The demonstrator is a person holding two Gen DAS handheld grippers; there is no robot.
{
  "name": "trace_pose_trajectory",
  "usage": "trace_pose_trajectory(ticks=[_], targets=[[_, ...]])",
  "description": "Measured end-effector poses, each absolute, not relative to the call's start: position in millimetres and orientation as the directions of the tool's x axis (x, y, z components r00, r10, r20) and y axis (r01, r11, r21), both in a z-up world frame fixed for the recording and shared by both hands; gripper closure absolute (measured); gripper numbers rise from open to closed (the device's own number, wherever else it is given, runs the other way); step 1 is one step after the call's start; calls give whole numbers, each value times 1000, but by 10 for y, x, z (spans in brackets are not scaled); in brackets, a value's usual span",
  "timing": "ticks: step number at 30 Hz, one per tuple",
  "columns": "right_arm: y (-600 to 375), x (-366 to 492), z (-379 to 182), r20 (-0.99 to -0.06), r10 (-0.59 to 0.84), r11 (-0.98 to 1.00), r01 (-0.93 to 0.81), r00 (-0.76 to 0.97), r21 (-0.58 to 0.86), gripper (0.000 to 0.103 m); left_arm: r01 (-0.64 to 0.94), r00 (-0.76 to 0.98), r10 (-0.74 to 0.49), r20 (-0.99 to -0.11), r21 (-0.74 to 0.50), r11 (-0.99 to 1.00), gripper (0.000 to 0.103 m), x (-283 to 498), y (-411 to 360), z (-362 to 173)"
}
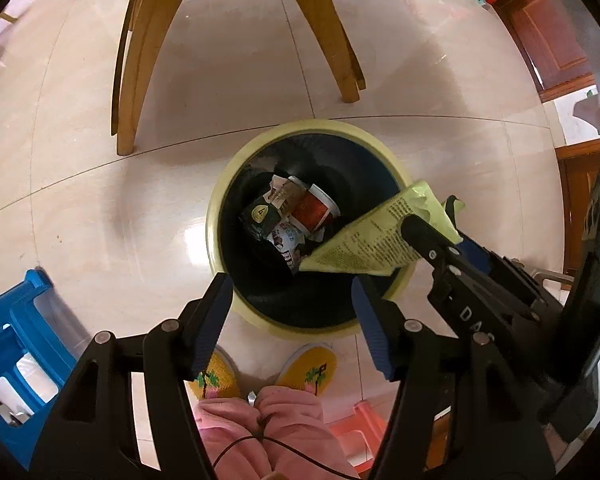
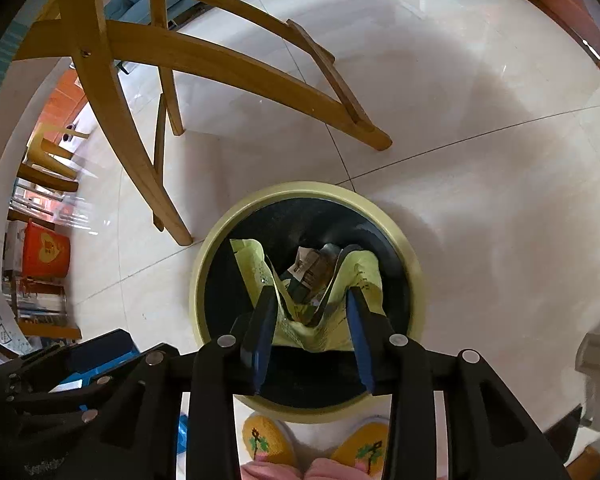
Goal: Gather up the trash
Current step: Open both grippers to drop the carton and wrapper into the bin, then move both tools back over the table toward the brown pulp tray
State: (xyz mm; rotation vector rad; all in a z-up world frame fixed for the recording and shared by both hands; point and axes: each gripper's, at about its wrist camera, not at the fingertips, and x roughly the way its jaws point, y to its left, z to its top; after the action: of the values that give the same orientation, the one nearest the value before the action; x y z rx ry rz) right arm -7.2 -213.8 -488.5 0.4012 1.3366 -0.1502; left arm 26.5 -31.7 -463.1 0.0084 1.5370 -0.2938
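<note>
Trash: a yellow-green wrapper above the black-lined bin, lying loosely between the parted fingers of the right gripper. Left gripper wide apart, holding nothing, over the bin rim.

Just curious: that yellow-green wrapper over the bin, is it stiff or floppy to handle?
Probably floppy: the wrapper folds into a crumpled V between the right gripper fingers. Likely light, since it looks like thin printed film. It should drop straight into the bin, not roll.
</note>
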Motion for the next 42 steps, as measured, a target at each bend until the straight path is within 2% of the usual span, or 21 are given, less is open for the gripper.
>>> trace_pose_trajectory(ticks=[7,16,23,27,33,42], targets=[[-2103,-154,-4479,-959,143,923,316,244,218,45,217,-14,-167,-986,-166,962,44,2,-248,-4280],[-2044,-285,-3576,-947,177,919,300,267,256,43,218,2,-181,-984,-176,960,44,-233,-39,-3309],[-1924,-434,-2501,-924,212,923,244,319,297,43,254,78,-193,-978,-167,953,44,-313,82,-2121],[-1829,-485,-1768,-895,235,929,182,380,321,43,284,160,-197,-967,-146,948,44,-325,184,-1359],[-1714,-489,-843,-831,261,936,82,492,343,41,286,301,-201,-932,-113,952,44,-286,287,-539],[-1603,-22,25,-752,296,944,-63,590,323,39,230,494,-191,-848,-84,970,44,67,420,342]])
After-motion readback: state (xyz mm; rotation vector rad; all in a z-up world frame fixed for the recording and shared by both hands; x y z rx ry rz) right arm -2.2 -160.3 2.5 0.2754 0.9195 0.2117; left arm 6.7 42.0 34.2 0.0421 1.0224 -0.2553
